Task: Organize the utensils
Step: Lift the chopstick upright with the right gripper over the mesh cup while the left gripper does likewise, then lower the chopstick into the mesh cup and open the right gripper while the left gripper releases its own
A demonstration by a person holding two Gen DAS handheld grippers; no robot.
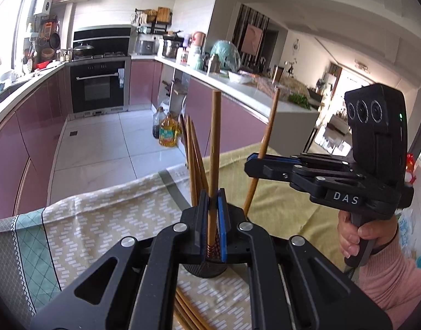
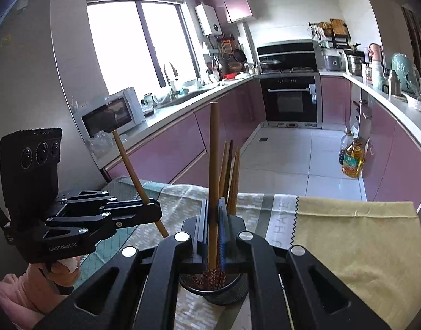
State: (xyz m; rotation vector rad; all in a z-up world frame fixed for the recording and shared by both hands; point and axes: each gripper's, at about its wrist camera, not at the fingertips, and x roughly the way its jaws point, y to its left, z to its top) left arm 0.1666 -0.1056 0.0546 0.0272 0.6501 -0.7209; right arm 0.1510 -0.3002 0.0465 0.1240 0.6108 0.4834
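bench (image 2: 361,236) with patterned cloth carries a dark mesh holder (image 2: 224,294), several chopsticks (image 2: 232,176) standing in it. left gripper (image 1: 212,206) fingers clamped on one chopstick (image 1: 214,143) above holder; right gripper (image 2: 212,211) fingers clamped on another chopstick (image 2: 213,159) just over holder.

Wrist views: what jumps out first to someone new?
Each set of tongs is shut on one upright wooden chopstick: the left tongs grip theirs dead centre, and the right tongs do the same. Both sticks hang over a dark mesh holder on the patterned tablecloth, with several chopsticks already standing in it. More chopsticks lie loose on the cloth nearby.
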